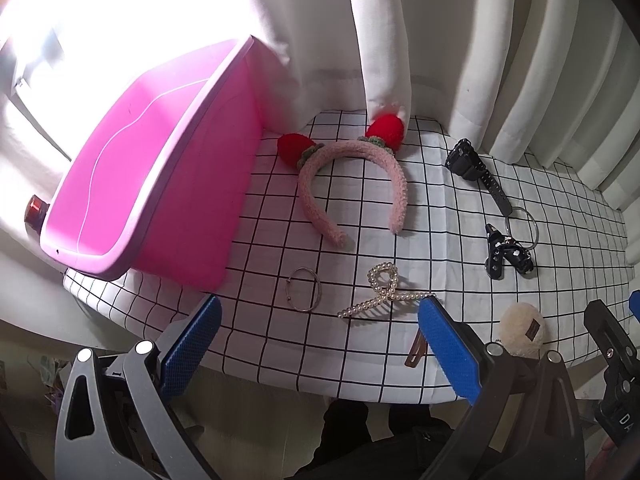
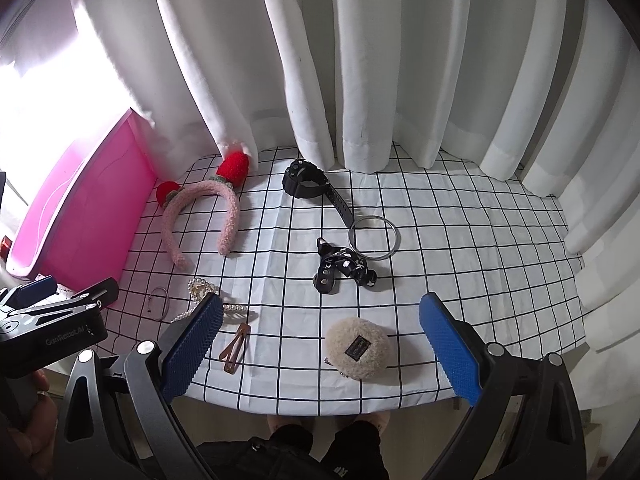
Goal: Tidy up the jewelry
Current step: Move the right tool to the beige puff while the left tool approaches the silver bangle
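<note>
Both the left gripper (image 1: 320, 338) and the right gripper (image 2: 320, 340) are held wide open with nothing gripped. The jewelry is spread over the checked cloth (image 2: 460, 240) beside the pink bin (image 1: 160, 152): the fuzzy headband (image 1: 352, 180) nearest it, the pearl clip (image 1: 384, 292) and thin bangle (image 1: 305, 290) in front, the watch (image 2: 308, 188) farther off. The bin's bottom is washed out, probably bare.

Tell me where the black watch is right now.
The black watch lies on the checked cloth at the back, near the curtain, right of the pink headband; its strap reaches the silver ring.
</note>
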Tool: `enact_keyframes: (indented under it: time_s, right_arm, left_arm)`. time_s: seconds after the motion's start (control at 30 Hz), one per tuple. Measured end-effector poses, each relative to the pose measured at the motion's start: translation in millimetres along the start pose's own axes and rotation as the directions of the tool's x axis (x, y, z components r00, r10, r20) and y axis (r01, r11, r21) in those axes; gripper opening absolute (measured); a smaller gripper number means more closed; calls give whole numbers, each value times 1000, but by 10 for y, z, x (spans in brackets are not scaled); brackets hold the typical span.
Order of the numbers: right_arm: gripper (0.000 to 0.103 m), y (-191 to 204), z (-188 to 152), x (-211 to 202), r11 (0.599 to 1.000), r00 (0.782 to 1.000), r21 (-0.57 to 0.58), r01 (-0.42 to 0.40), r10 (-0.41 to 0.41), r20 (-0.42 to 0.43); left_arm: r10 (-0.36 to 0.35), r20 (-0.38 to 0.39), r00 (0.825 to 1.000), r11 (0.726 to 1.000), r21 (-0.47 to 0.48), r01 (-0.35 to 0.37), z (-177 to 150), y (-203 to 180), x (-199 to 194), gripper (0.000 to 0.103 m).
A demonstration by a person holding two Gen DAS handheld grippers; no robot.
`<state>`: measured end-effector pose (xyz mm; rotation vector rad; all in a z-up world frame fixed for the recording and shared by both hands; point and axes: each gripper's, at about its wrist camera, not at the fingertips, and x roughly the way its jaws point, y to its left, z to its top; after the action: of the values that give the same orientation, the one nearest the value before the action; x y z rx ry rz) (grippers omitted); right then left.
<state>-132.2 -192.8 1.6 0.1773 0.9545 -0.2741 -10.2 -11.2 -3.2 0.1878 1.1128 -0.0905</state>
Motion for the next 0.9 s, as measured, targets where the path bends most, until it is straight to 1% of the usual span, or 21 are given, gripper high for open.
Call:
enact_keyframes:
  time_s: [0.2,0.37,0.47,0.57,0.67,0.83,0.9]
  right_arm:
    - [94,-173,-98,166,1000,998,17,-8,9,-54]
    - [94,-376,-233,345,998,994,59,-31,37,-106]
    - [94,-469,-338,471,997,990,74,-29,38,-134]
    - [94,-541,-441,597,997,986,80,-16,29,-162]
    - [94,-602,-542,708,996,983,90,-15,31,-183]
    - [94,-686,-654,895,993,978,121,-15,40,-203]
    - [94,-670,-679,967,993,978,118,-15,39,-204]
  left_arm:
    - [-22,-41,999,999,-34,21,-133,118,226,97]
    - [-32,-85,996,997,-66,26,-311,265,484,97]
    - [-60,-91,994,996,-75,53,-397,301,603,97]
    - [-91,-91,992,995,-58,86,-453,268,733,97]
    - [-63,-83,995,997,-57,59,-475,277,850,97]
    - [-77,-105,992,992,-109,66,-468,402,1118,97]
    - [-74,-115,991,992,-110,61,-460,417,1241,97]
